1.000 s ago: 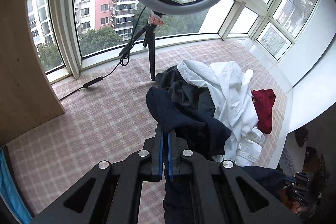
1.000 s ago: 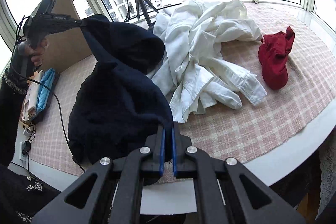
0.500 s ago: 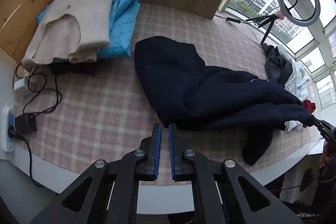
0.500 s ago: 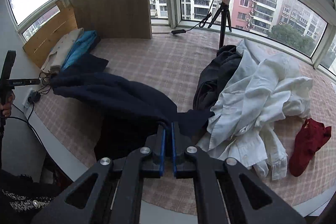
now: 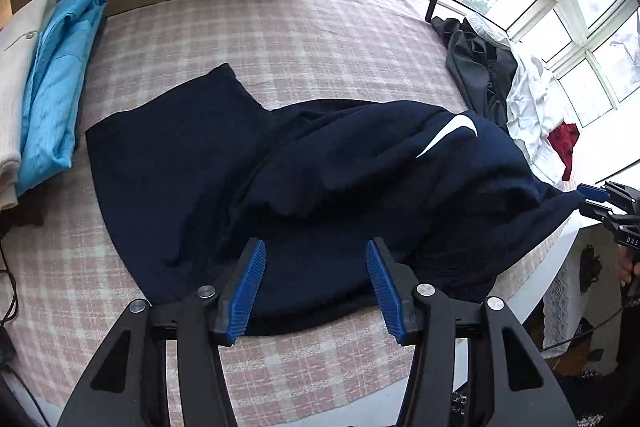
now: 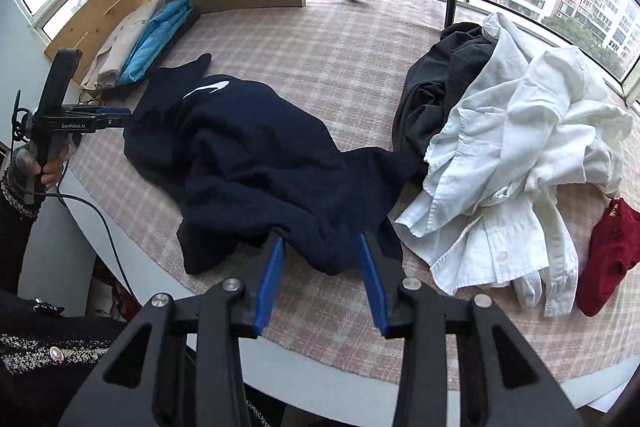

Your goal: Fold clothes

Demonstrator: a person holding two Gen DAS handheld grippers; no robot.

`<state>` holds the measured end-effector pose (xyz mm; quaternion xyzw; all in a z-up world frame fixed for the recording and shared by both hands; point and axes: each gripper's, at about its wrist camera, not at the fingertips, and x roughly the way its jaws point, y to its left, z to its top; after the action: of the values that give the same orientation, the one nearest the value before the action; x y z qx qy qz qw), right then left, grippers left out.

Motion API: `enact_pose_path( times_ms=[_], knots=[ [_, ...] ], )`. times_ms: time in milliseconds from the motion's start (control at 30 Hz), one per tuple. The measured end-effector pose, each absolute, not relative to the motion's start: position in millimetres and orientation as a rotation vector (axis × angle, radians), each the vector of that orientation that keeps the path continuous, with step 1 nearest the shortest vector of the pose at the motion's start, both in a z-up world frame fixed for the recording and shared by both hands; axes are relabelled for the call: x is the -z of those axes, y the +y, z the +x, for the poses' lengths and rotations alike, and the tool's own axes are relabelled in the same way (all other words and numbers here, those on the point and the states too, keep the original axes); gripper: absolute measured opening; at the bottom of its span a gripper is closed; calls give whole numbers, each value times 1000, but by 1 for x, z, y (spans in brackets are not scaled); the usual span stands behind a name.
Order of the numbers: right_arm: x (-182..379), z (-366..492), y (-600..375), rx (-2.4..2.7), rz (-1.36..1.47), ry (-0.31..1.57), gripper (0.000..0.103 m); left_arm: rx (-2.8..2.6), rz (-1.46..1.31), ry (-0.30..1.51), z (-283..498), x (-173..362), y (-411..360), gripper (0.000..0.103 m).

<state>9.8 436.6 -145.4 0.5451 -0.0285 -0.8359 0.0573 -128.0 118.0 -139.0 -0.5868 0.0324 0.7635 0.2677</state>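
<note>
Both claws have just been opening: the left claw point(image 5: 314, 283) and right claw point(image 6: 320, 273) stand apart over 1 navy garment point(image 5: 304, 187), crumpled on the checked bench point(image 5: 280, 39). Beyond: 1 pile of 3 loose garments point(image 6: 520, 147), 2 folded pieces point(image 5: 48, 75).

"GenRobot.AI" stands in small pale letters on the side of the left gripper point(image 6: 116, 117), seen from the right wrist view; on the right gripper point(image 5: 588, 197), at the edge of the left wrist view, only "DAS" can be read — the rest is cut off; the navy garment point(image 5: 320, 179) bears a white swoosh mark, no words.
</note>
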Motion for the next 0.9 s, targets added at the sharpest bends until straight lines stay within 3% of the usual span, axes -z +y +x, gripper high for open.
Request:
enact_pose_path(
  times_ms=[167,267,533,567,600,633,733,900],
  knots=[
    [140,25,440,2530,1578,-117,39,-1986,-1555,235,-101,153,129,51],
    [147,13,427,2526,1535,-91,47,-1976,-1554,317,-91,164,131,51],
    [220,-47,374,2387,1654,115,47,-1954,-1561,379,-99,193,143,46],
    [224,-49,373,2372,1658,103,40,-1949,-1560,387,-99,195,145,24],
    [222,-49,373,2368,1649,82,13,-1942,-1564,374,-100,194,144,8],
    [219,-49,374,2367,1638,59,3,-1935,-1570,353,-101,193,143,1],
    [188,-45,385,2418,1543,-11,3,-1968,-1524,252,-103,167,128,1],
    [113,-50,410,2515,1336,-114,3,-2142,-1351,172,-123,79,95,1]
  ],
)
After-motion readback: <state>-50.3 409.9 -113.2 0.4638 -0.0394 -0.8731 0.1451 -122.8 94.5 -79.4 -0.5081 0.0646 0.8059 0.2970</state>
